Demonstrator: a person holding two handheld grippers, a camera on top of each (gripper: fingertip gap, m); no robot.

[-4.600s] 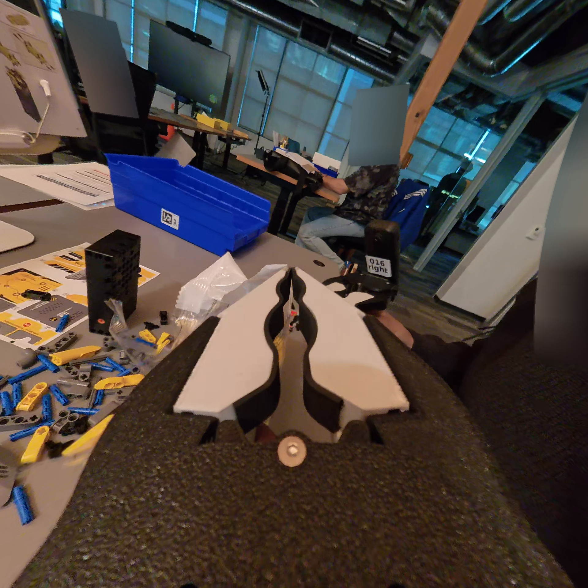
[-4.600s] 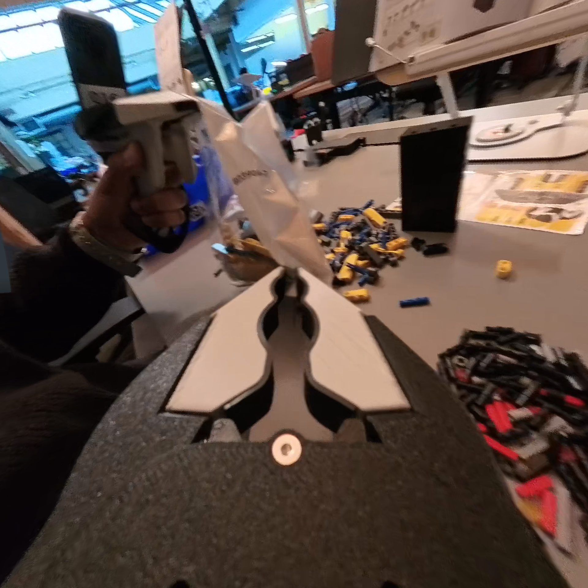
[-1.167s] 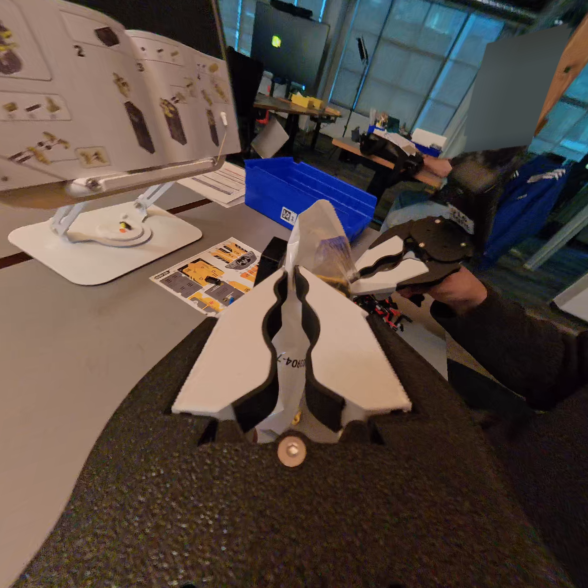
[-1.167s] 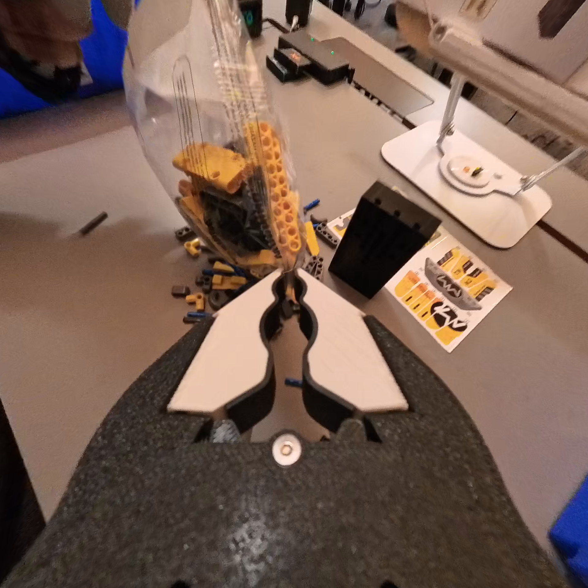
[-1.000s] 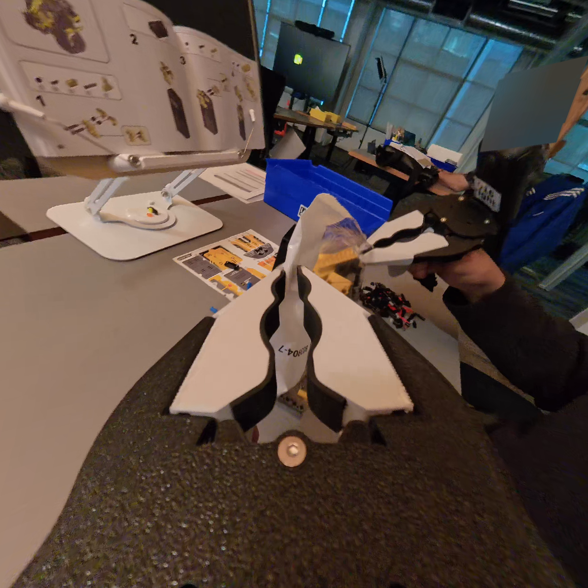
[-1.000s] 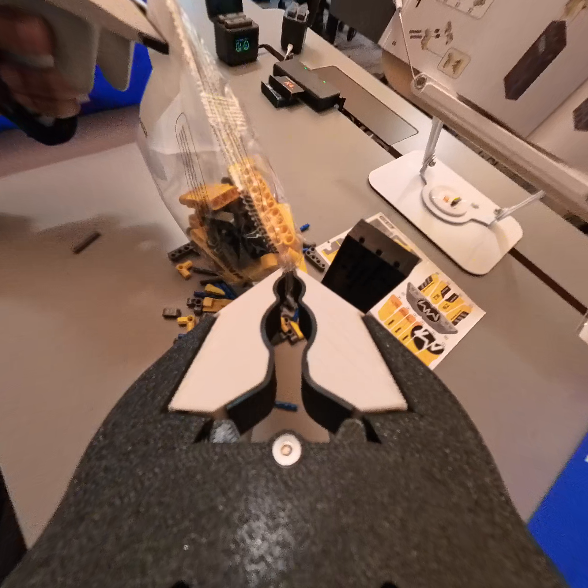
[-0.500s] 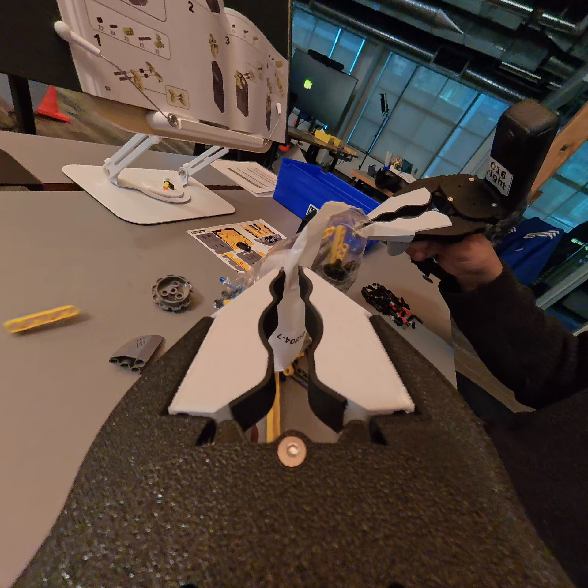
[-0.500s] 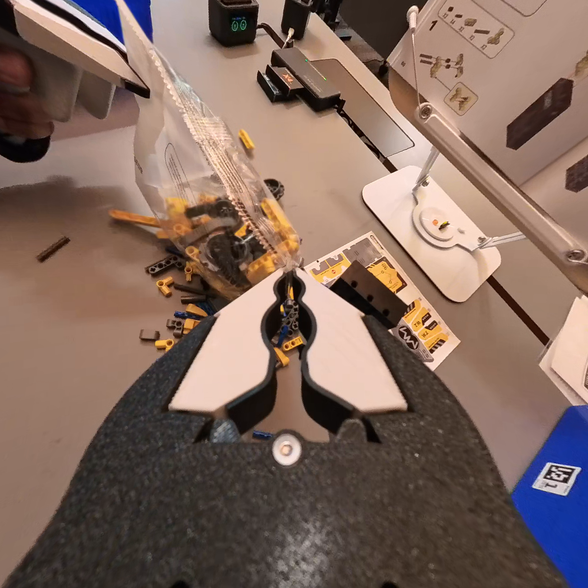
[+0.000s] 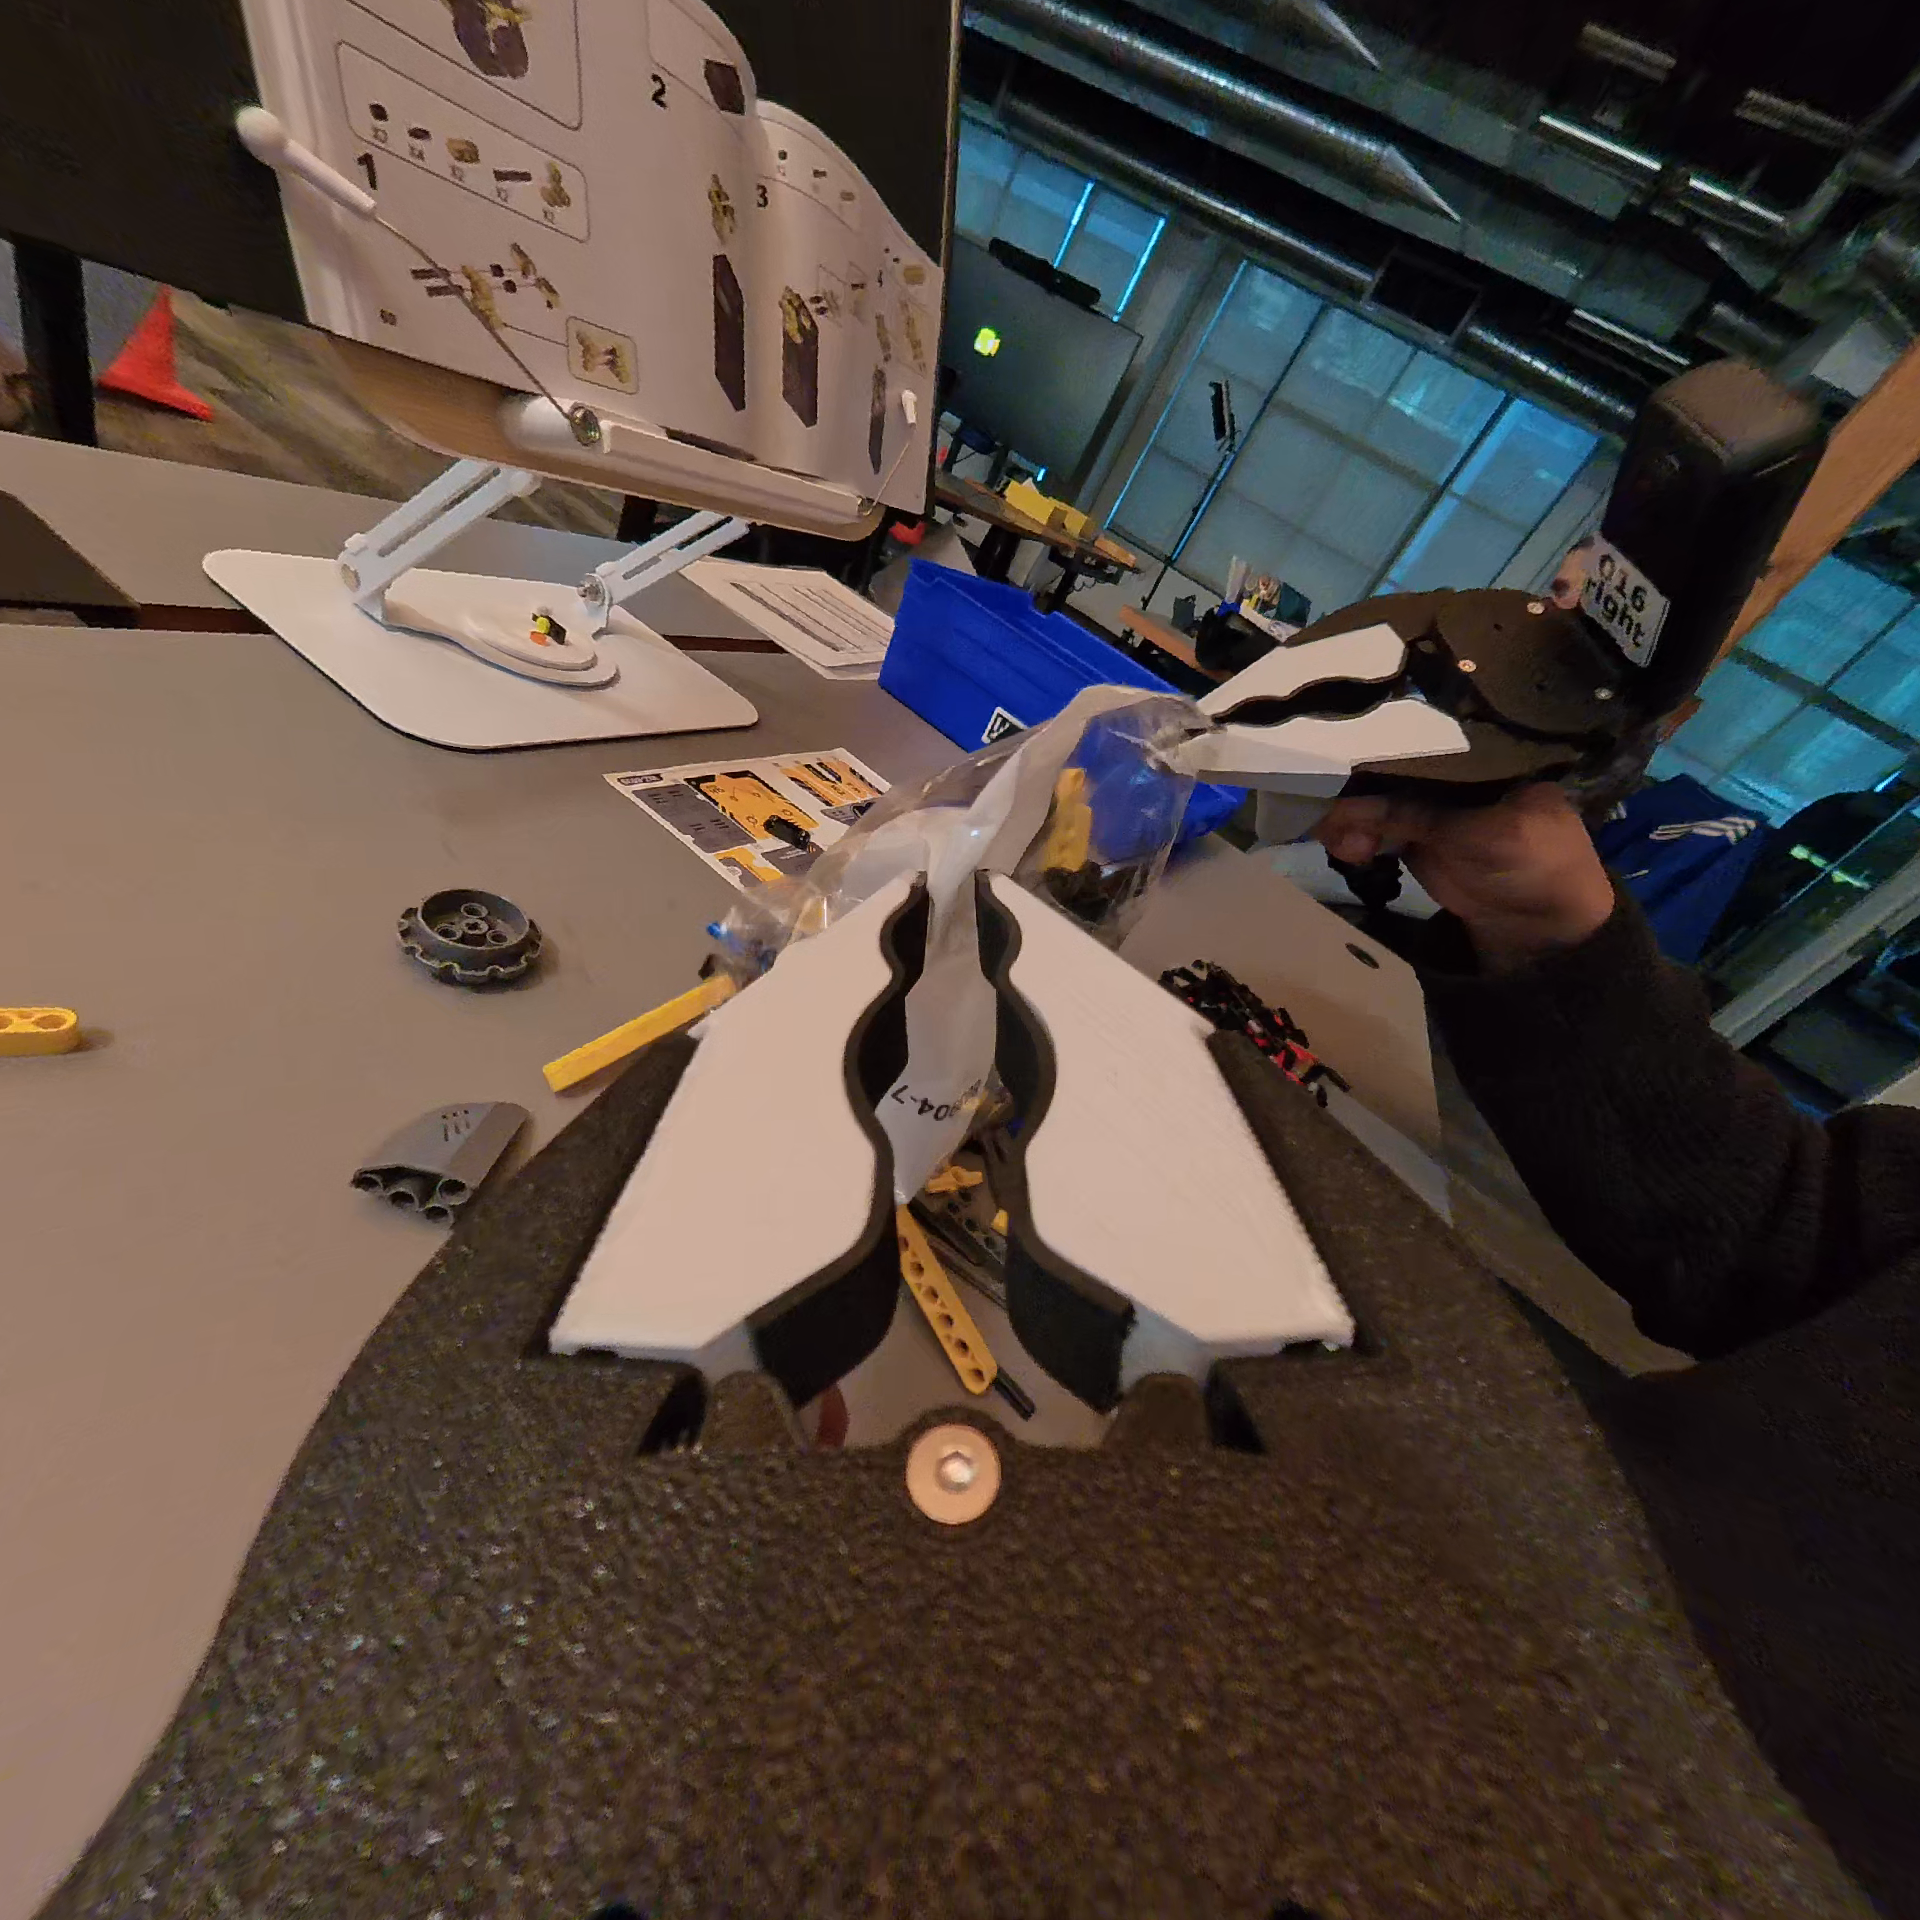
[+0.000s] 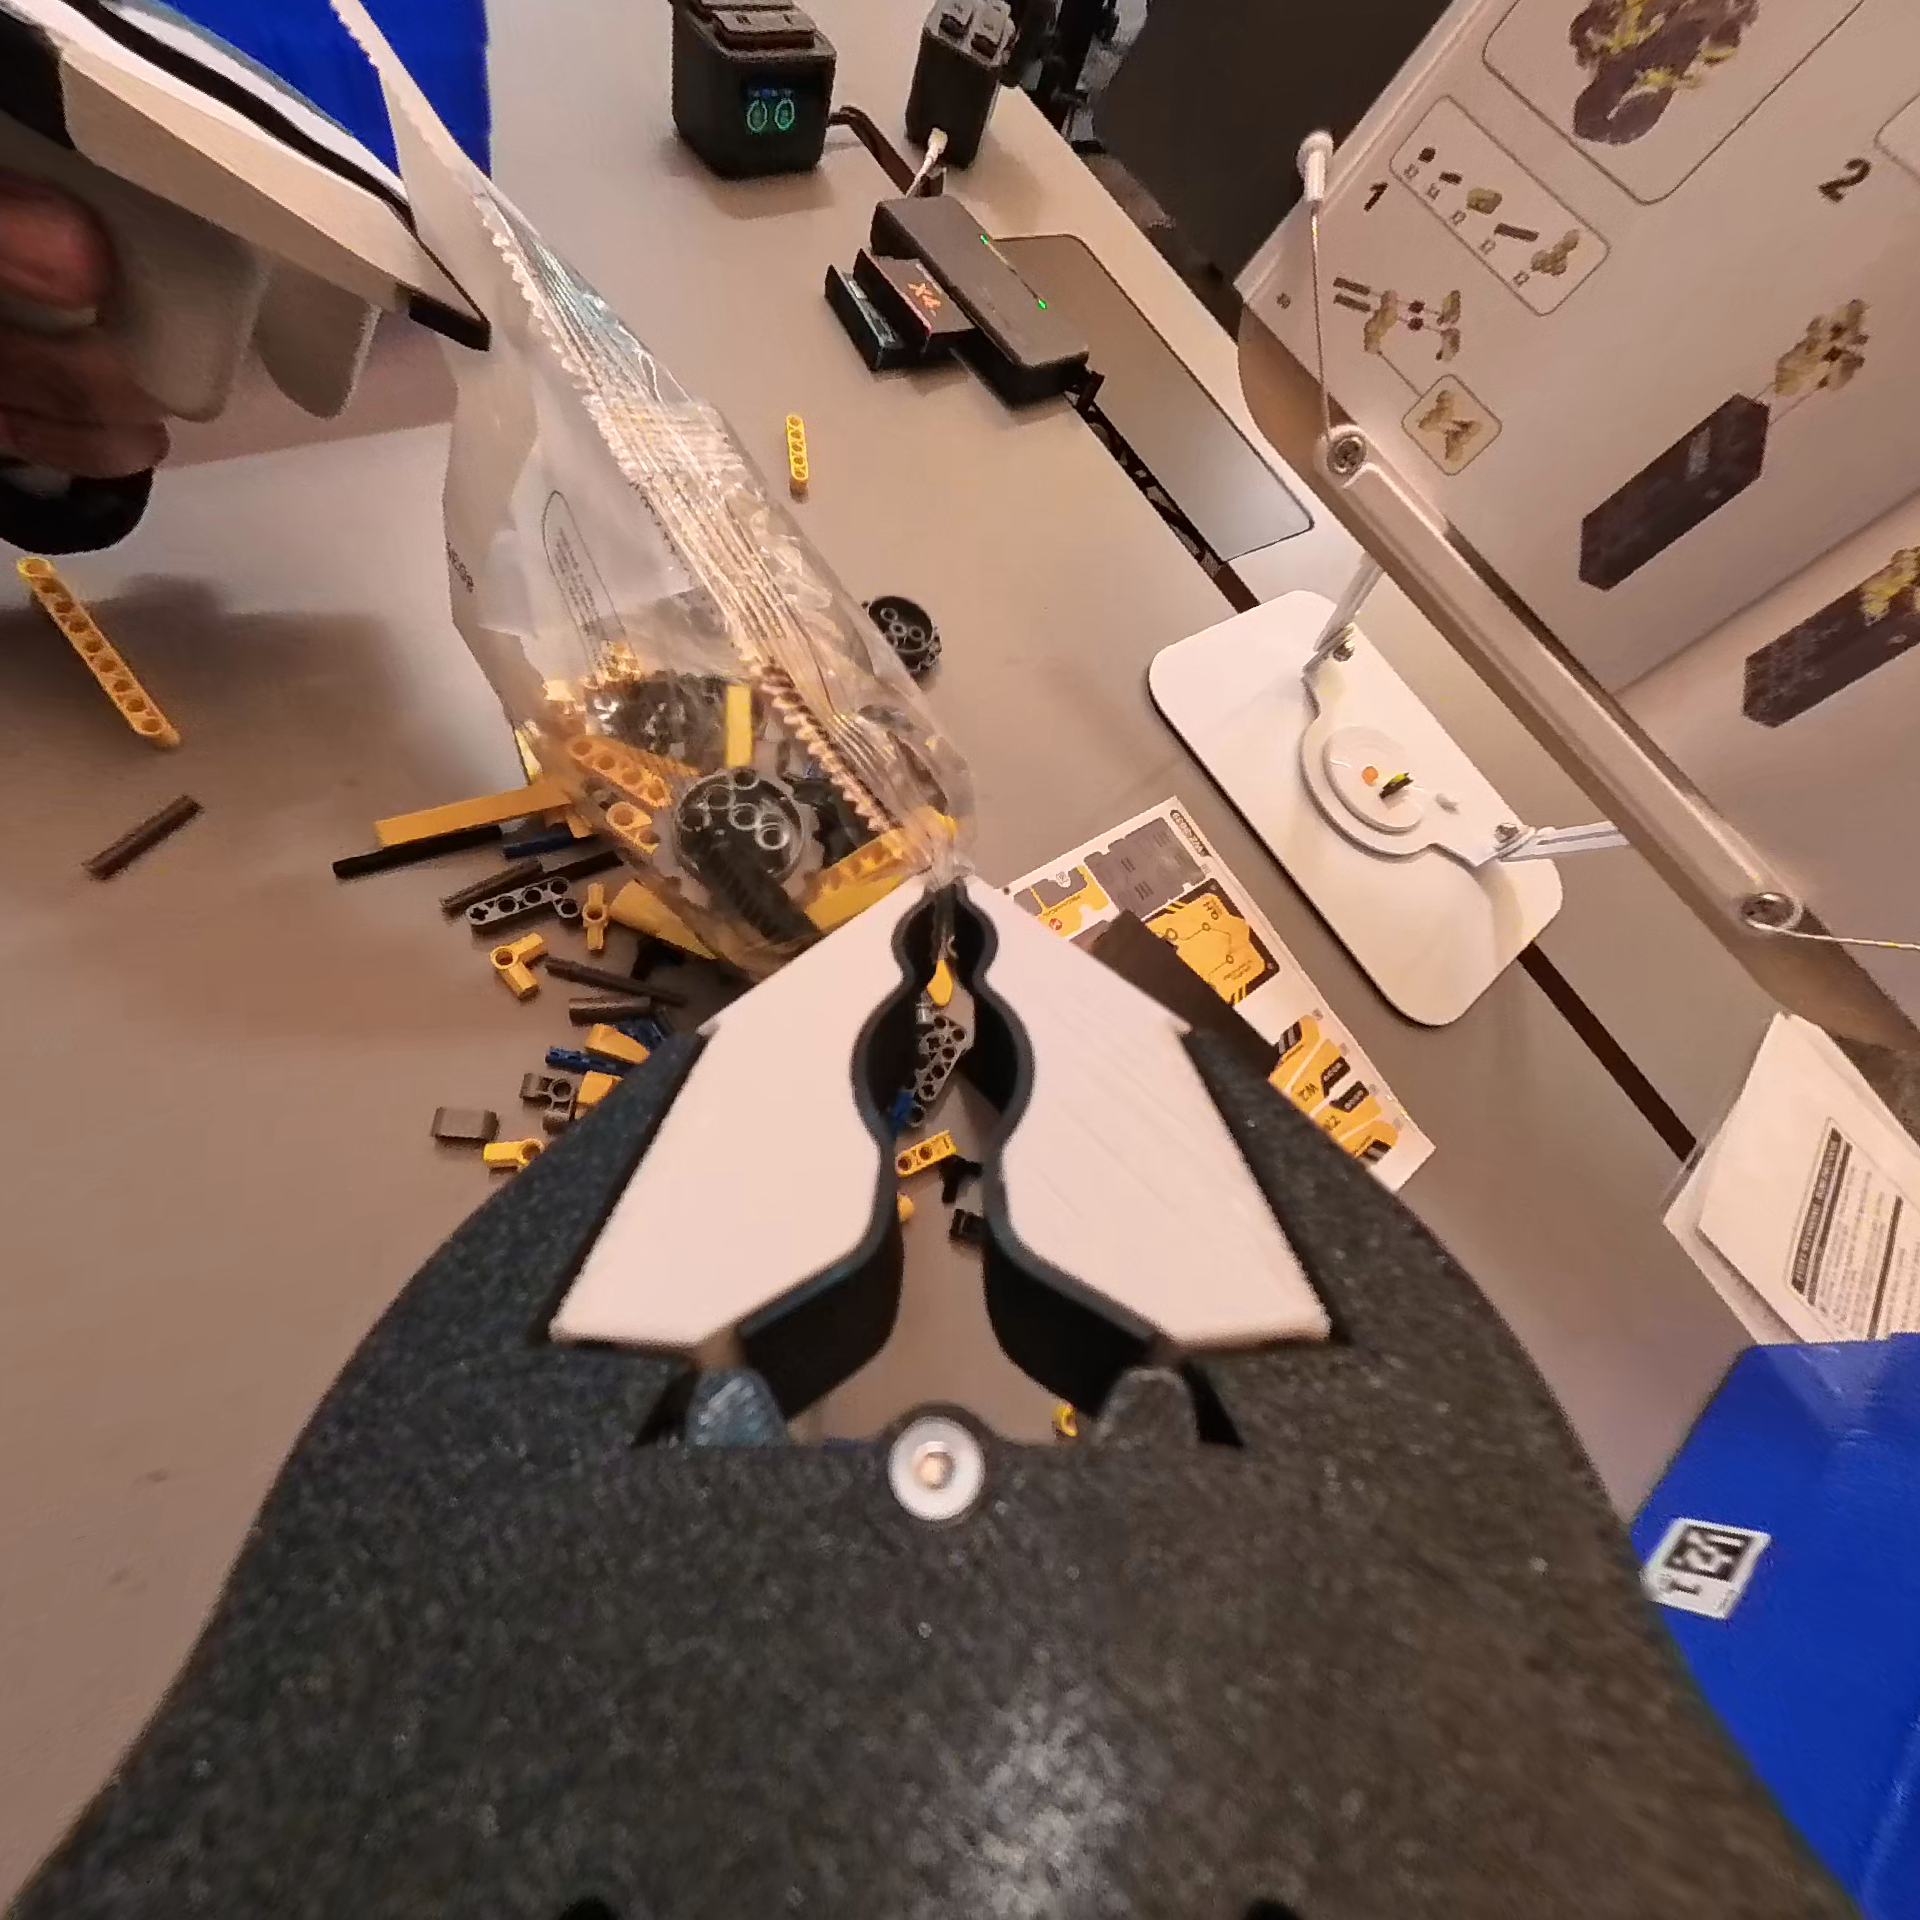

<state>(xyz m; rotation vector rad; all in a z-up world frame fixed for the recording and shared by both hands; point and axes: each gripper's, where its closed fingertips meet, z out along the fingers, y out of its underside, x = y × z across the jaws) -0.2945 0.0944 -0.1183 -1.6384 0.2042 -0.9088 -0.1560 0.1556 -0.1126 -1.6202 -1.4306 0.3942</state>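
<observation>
A clear plastic bag [image 10: 665,582] with yellow, grey and black building pieces hangs tilted above the grey table [image 10: 208,1195]. My left gripper [image 9: 948,883] is shut on one corner of the bag [image 9: 997,821]. My right gripper [image 10: 948,899] is shut on the opposite corner; it also shows in the left wrist view [image 9: 1195,727]. The left gripper shows at the top left of the right wrist view [image 10: 457,312]. Pieces lie spilled in a pile [image 10: 582,935] under the bag. A grey wheel hub [image 9: 470,935] and a long yellow beam [image 10: 99,649] lie apart.
A white stand [image 9: 478,655] holding an instruction booklet [image 9: 623,208] is behind. A sticker sheet [image 9: 748,810], a blue bin [image 9: 997,655], a black-and-red parts pile [image 9: 1247,1018], black electronic boxes [image 10: 956,301] and a paper sheet [image 10: 1808,1184] are on the table. Across from one pair of fingers to the other is roughly 15 cm. To reach the grey wheel hub [image 9: 470,935] in a straight line is about 15 cm for my left fingers, about 25 cm for my right.
Both grippers have lifted and tipped the bag, and pieces have spilled onto the table. The bag now holds fewer pieces and a wheel hub and beams lie loose.
</observation>
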